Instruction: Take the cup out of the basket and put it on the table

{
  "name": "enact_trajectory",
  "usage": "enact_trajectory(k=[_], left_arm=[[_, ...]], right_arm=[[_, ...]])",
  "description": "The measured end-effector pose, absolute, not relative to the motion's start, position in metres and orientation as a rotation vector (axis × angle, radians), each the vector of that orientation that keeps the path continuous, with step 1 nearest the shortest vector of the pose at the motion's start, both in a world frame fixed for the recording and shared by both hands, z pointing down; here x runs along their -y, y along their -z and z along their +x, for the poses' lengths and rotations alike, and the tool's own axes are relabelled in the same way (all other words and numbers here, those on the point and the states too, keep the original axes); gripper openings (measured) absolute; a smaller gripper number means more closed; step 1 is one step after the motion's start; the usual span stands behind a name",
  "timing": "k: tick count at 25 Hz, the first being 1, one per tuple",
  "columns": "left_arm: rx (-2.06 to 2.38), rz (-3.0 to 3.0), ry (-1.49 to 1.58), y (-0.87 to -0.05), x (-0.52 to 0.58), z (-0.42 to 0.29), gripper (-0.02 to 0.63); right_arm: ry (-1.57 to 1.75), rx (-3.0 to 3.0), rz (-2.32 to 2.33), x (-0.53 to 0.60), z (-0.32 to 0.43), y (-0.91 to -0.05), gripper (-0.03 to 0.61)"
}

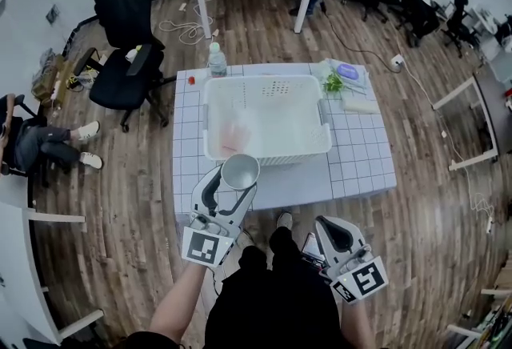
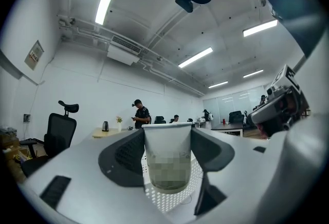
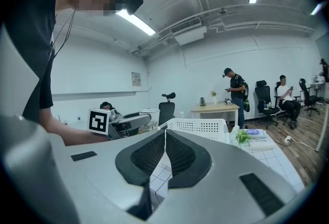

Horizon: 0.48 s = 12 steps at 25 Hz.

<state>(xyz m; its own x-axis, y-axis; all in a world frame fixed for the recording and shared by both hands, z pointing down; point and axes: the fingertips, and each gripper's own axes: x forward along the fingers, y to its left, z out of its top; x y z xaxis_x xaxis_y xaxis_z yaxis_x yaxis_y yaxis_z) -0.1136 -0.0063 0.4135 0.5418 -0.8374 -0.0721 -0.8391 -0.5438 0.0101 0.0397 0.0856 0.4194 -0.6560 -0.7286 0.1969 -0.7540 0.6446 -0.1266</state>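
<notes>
Cup (image 1: 240,170) upright, out of the basket (image 1: 265,82), just in front of the basket's near wall toward its left end, above the table (image 1: 362,157); can't tell if its base touches the table. Left gripper (image 1: 238,180) clamped on the cup, one jaw on each side of it. Right gripper (image 1: 327,222) near the basket's front-right corner, off the table edge, jaws pressed together, nothing between them. Bottle (image 1: 217,59) behind the basket's far-left corner.
</notes>
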Motion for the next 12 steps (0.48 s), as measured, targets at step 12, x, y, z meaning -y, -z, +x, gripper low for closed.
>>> enact_trajectory(k=[12], left_arm=[[-1.627,-2.737,-0.032,-0.480,-0.014,-0.093,0.285]], right_arm=[[-0.361,2.739,1.155,-0.079,0.046,-0.437,0.025]])
